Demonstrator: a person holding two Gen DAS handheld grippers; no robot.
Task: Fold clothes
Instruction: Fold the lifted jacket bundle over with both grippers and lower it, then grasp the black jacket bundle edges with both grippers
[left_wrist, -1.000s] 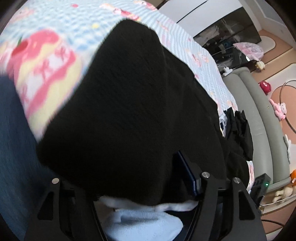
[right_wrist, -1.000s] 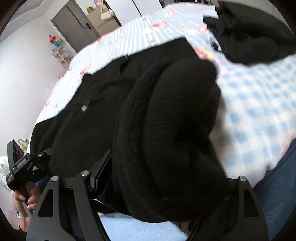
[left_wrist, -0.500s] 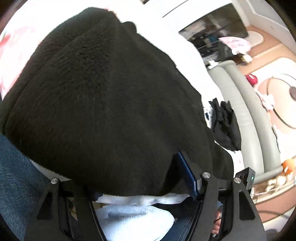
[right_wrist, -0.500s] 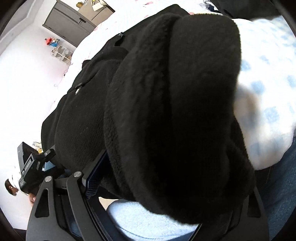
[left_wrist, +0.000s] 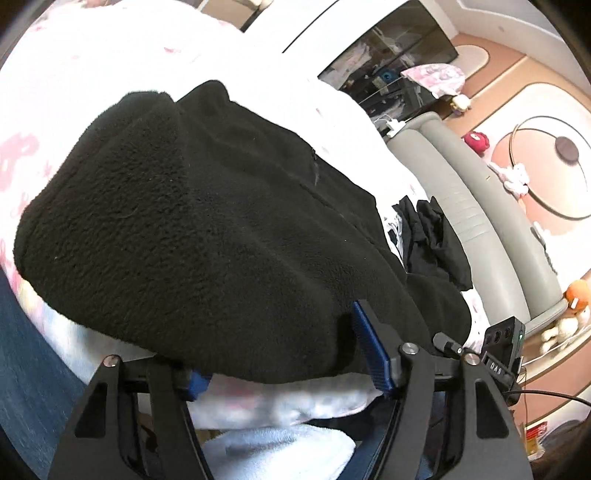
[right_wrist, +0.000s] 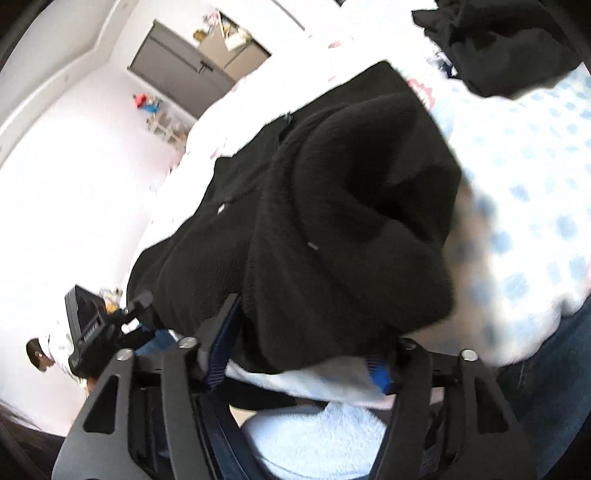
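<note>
Checked bedding (right_wrist: 535, 206) covers the bed, and the black fleece (left_wrist: 207, 236) lies bunched on it. Left gripper (left_wrist: 288, 365) and right gripper (right_wrist: 299, 354) are both closing, fleece edge between their jaws.

Home bedroom: bed w/ patterned sheet (left_wrist: 66, 92), grey sofa (left_wrist: 461, 192), plush toys (left_wrist: 476, 140) on floor.

A thick black fleece jacket (left_wrist: 207, 229) lies bunched on the bed, its near edge lifted in a rounded fold (right_wrist: 354, 236). A zipper (right_wrist: 286, 123) runs across its flatter far part. A smaller crumpled black garment (left_wrist: 432, 240) lies just beyond it.
</note>
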